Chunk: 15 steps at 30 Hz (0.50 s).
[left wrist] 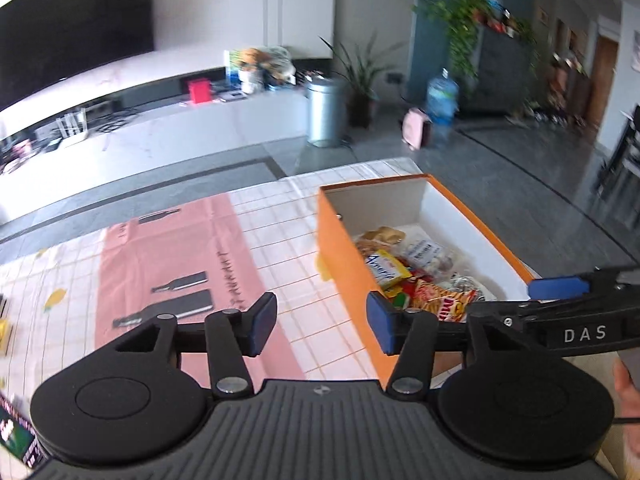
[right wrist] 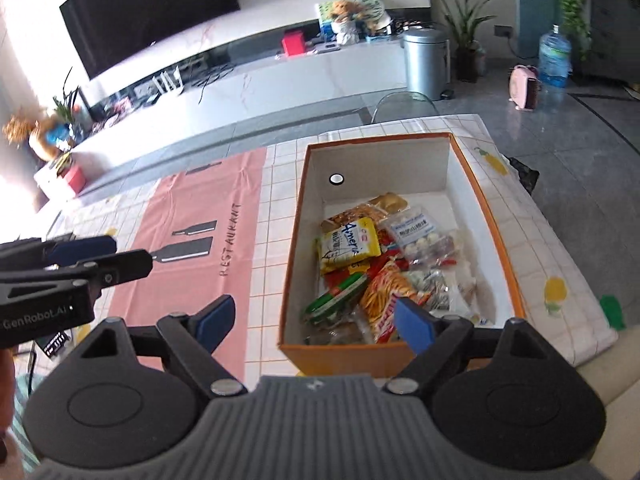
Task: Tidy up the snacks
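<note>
An orange cardboard box [right wrist: 486, 204] with a white inside stands on the tiled tablecloth and holds several snack packets, among them a yellow bag [right wrist: 349, 245] and a red-and-yellow striped bag [right wrist: 386, 296]. In the left wrist view the same box [left wrist: 344, 256] lies to the right of my left gripper [left wrist: 322, 322], which is open with nothing between its blue pads. My right gripper [right wrist: 316, 320] hangs open and empty above the box's near left corner. The right gripper's fingers [left wrist: 560, 286] reach in from the right over the box. The left gripper's fingers [right wrist: 80, 252] show at the far left.
A pink mat [right wrist: 200, 248] printed with bottle shapes lies on the table left of the box. Packets [left wrist: 16, 432] sit at the table's near left edge. Beyond the table are a grey floor, a steel bin [right wrist: 424, 60], a water jug [right wrist: 554, 58] and a white TV bench [right wrist: 280, 76].
</note>
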### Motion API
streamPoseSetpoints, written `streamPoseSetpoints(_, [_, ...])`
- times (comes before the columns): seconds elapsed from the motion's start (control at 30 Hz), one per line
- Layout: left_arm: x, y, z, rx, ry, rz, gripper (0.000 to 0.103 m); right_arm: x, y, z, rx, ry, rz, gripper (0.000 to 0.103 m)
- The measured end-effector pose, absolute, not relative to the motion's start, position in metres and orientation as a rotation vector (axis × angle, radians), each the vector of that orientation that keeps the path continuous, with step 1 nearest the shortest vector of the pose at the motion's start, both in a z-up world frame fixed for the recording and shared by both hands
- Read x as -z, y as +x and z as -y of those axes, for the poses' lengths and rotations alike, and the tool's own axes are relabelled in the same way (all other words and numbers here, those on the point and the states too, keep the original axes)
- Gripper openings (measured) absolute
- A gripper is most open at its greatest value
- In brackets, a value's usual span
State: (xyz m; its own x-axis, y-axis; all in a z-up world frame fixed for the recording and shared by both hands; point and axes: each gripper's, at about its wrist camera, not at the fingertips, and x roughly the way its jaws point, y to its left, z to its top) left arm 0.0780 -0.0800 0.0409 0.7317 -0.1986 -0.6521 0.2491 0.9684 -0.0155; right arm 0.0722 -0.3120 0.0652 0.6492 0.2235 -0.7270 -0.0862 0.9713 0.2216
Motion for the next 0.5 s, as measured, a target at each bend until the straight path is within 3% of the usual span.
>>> streamPoseSetpoints(0.1, [-0.041, 0.063, 0.074, 0.188, 0.109, -0.678, 0.068, -0.063, 0.052, 0.301, -0.136, 0.157, -0.800, 0.084])
streamPoseSetpoints(0.2, [-0.038, 0.050, 0.065, 0.132, 0.121, -0.662, 0.078, -0.059, 0.037, 0.291, -0.110, 0.132, -0.752, 0.085])
streamPoseSetpoints(0.5, [-0.030, 0.034, 0.041, 0.115, 0.050, -0.676, 0.080, -0.048, 0.016, 0.264, -0.096, 0.062, -0.705, 0.088])
